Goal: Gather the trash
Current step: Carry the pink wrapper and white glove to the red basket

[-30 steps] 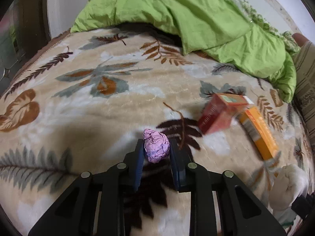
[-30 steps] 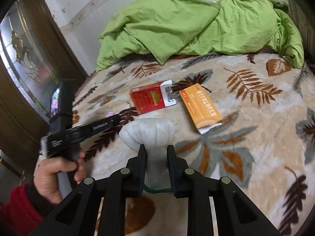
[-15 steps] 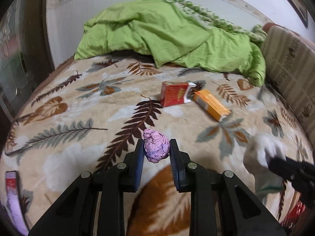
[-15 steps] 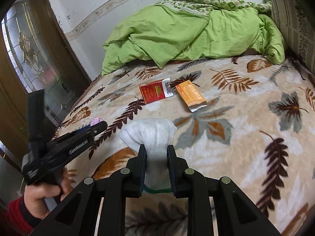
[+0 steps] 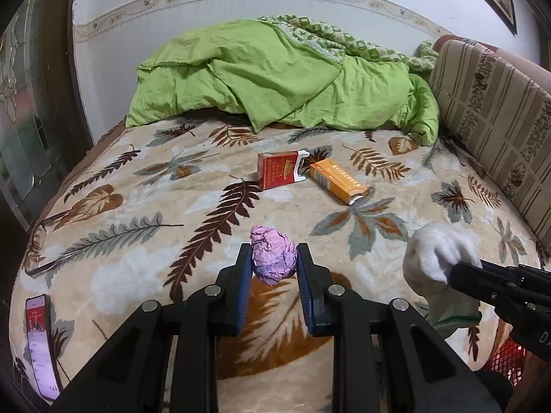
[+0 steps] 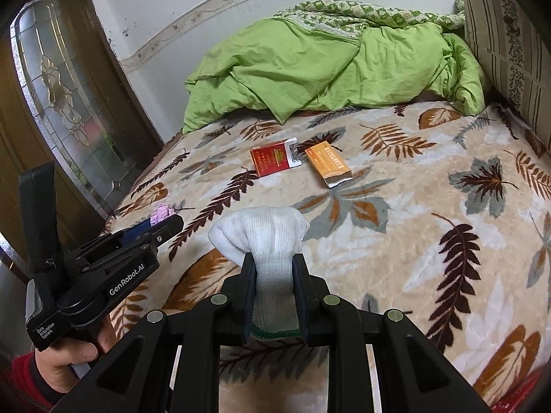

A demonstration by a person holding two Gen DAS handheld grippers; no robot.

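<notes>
My left gripper [image 5: 272,261] is shut on a crumpled pink paper ball [image 5: 273,258] and holds it above the near end of the bed; the ball also shows in the right wrist view [image 6: 162,214]. My right gripper [image 6: 274,268] is shut on a white knitted glove [image 6: 265,237], held up to the right of the left gripper; the glove also shows in the left wrist view [image 5: 437,258]. A red cigarette pack [image 5: 280,170] and an orange box [image 5: 337,180] lie side by side in the middle of the leaf-patterned blanket [image 5: 137,241].
A green duvet [image 5: 275,79] is bunched at the far end of the bed. A striped cushion [image 5: 496,110] lines the right side. A phone [image 5: 40,340] lies at the bed's near left corner. A red mesh basket [image 5: 506,361] shows at lower right. A glass-panelled door [image 6: 65,110] stands left.
Both grippers have pulled back and up from the bed, away from the red pack and orange box, each still holding its item. The phone and red basket have come into view.
</notes>
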